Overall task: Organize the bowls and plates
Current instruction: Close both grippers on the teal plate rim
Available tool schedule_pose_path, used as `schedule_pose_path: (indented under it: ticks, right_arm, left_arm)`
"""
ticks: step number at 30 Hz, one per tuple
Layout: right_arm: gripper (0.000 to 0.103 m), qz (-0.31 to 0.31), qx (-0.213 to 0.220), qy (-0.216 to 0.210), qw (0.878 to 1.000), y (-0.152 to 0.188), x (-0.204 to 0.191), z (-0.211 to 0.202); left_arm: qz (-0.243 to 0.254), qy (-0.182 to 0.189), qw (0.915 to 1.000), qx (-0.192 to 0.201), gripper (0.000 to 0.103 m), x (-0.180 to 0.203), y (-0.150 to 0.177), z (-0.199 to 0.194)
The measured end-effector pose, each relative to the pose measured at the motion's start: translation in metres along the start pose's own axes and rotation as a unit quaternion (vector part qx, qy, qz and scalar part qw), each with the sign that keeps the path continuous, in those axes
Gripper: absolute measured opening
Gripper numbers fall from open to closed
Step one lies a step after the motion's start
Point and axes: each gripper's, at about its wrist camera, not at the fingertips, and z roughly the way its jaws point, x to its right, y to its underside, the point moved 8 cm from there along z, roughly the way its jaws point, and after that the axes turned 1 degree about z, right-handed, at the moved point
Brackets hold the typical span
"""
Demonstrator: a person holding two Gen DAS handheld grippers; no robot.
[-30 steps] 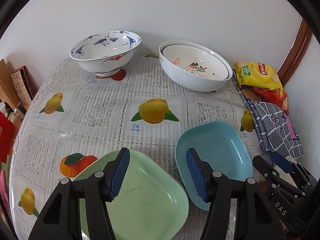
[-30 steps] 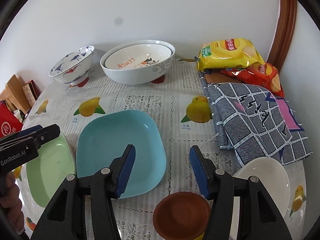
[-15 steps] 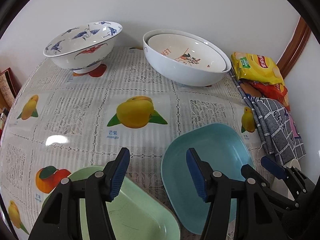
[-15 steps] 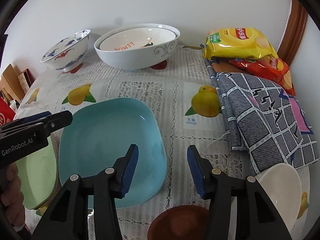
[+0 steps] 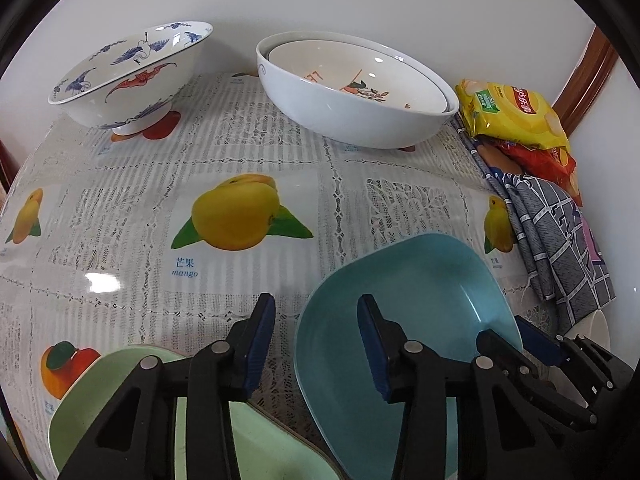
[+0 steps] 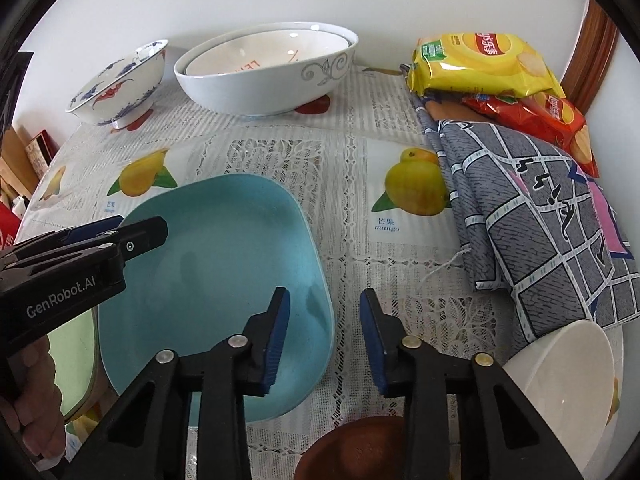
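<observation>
I tilt both grippers steeply down near the worktop's near edge. My left gripper (image 5: pixel 316 344) is closing, straddling the blue plate (image 5: pixel 424 280)'s left rim; my right gripper (image 6: pixel 324 336) is closing astride its right rim, pads apart.

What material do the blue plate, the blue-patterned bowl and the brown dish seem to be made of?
The blue plate looks like matte plastic or melamine: one even colour, soft dull sheen. The blue-patterned bowl looks like glazed porcelain: glossy white, painted birds, raised foot. The brown dish is only partly in view; perhaps dark-glazed ceramic or wood, I cannot tell.
</observation>
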Motion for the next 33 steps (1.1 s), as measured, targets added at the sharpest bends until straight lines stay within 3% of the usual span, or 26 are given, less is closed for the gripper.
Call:
schedule_pose_path:
  ticks: [6, 13, 33]
  right_arm:
    - [0.021, 0.004, -0.006, -0.006, 1.000, 0.003, -0.002, 0.006]
    - [0.014, 0.010, 0.009, -0.005, 1.000, 0.002, -0.001, 0.004]
    - [0.010, 0.047, 0.074, -0.040, 0.995, 0.005, -0.005, -0.087]
  left_arm:
    - [0.008, -0.006, 0.9999, -0.003, 0.019, 0.002, 0.003, 0.006]
    - [-0.003, 0.001, 0.9999, 0.010, 0.012, 0.000, 0.000, -0.002]
    - [0.000, 0.004, 0.9974, 0.071, 0.012, 0.004, 0.008, -0.097]
